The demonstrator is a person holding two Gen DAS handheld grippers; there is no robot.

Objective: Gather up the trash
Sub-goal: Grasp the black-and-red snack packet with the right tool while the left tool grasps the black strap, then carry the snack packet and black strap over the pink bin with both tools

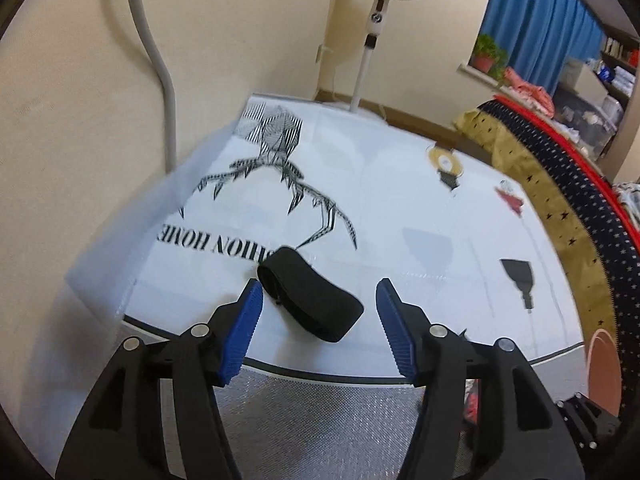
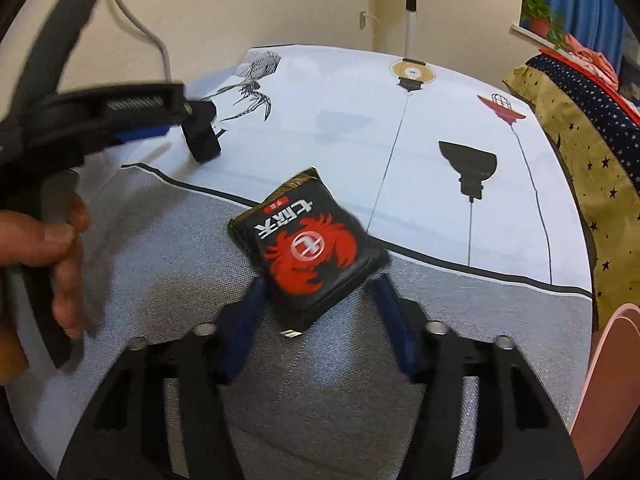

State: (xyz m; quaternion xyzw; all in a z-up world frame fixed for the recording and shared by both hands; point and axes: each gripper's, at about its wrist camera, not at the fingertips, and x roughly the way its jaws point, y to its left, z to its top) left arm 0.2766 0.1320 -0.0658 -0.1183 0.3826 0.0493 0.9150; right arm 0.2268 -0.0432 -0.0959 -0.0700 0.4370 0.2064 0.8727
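A black folded strap-like piece (image 1: 310, 296) lies on the white printed tablecloth (image 1: 380, 184), between the tips of my left gripper (image 1: 318, 300), which is open with one blue pad on each side of it. The piece also shows in the right wrist view (image 2: 202, 138) under the left gripper (image 2: 160, 130). A black packet with a red emblem (image 2: 310, 252) lies on the grey band of the cloth. My right gripper (image 2: 318, 288) is open around its near end; whether the pads touch it is unclear.
A standing fan (image 1: 376, 20) is behind the table by the wall. A starred blanket (image 1: 560, 184) lies along the right side. A pink object (image 2: 604, 380) is at the lower right. A grey hose (image 1: 160, 60) runs down the wall.
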